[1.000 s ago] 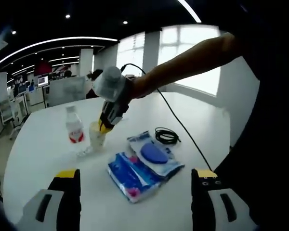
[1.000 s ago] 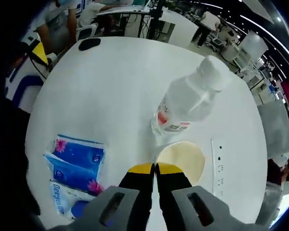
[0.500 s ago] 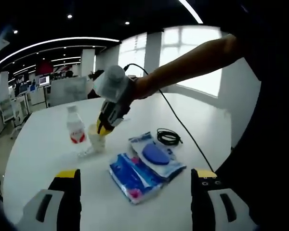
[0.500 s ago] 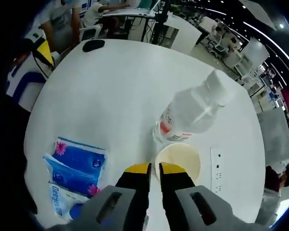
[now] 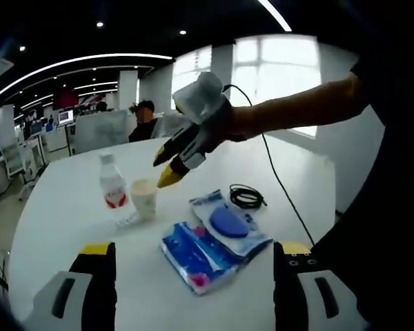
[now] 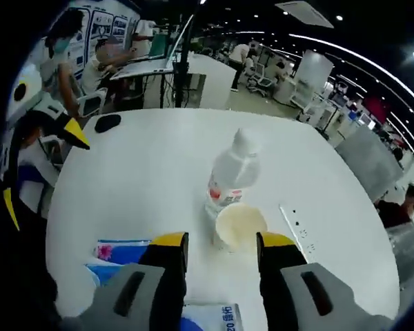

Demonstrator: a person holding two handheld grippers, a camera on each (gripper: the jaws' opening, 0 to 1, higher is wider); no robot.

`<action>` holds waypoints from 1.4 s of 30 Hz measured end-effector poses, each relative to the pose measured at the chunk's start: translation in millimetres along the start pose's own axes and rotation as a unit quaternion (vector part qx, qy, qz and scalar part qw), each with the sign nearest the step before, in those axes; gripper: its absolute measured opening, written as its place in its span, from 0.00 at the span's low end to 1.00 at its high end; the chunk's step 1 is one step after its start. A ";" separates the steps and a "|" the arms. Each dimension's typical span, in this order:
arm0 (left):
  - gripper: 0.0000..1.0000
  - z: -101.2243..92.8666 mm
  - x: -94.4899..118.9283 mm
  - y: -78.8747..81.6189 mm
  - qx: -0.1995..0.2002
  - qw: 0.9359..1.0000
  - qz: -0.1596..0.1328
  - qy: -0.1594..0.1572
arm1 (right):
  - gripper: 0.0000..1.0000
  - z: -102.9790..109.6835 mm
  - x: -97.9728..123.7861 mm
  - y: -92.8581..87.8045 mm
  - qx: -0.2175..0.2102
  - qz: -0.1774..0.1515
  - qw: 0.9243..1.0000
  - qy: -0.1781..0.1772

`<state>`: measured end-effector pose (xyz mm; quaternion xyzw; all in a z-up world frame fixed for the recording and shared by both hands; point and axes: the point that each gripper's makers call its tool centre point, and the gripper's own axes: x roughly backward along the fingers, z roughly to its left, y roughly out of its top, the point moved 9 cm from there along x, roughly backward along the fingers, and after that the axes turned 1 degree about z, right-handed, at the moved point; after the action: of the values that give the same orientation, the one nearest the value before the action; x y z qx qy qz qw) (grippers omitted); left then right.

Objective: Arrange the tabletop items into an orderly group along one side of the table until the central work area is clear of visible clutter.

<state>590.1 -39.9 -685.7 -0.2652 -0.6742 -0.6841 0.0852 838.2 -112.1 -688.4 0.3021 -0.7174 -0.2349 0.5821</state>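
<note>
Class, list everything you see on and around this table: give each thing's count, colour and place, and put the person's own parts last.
Table: one, white, round.
Bottle: one, clear with red label, upright beside the cup.
Cup: one, pale paper, next to the bottle.
Tissue packs: two, blue, near table edge.
Cable: one, black, coiled beyond the packs.
Mouse: one, black, far edge.
Power strip: one, white, right of the cup.
Left hand-held gripper: open, yellow-tipped.
Right hand-held gripper: open, above the cup.

One bottle, one cup — two tissue packs, one cable
</note>
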 end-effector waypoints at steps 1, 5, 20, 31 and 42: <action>0.93 0.9 -0.1 -0.2 0.001 1.000 0.000 0.002 | 0.44 0.4 4.2 -1.9 -0.002 -0.014 1.000 -0.004; 0.93 3.0 0.1 0.5 0.004 1.000 -0.003 0.011 | 0.49 8.4 27.3 -11.5 -0.070 -0.054 0.996 -0.017; 0.96 -9.3 -1.6 8.8 -0.009 0.999 -0.009 0.030 | 0.74 30.9 106.9 -66.5 -0.147 -0.116 0.977 -0.102; 1.00 -29.2 -9.2 17.7 -0.020 1.000 -0.020 0.012 | 0.78 59.8 173.9 -128.3 -0.218 -0.117 0.956 -0.158; 1.00 -43.5 -23.2 19.6 -0.040 0.999 -0.008 -0.012 | 0.80 77.5 218.9 -181.8 -0.257 -0.101 0.938 -0.210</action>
<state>608.2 -89.1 -677.4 -0.2712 -0.6492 -0.7080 0.0605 761.0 -396.6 -678.4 0.1563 -0.7045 -0.5270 0.4490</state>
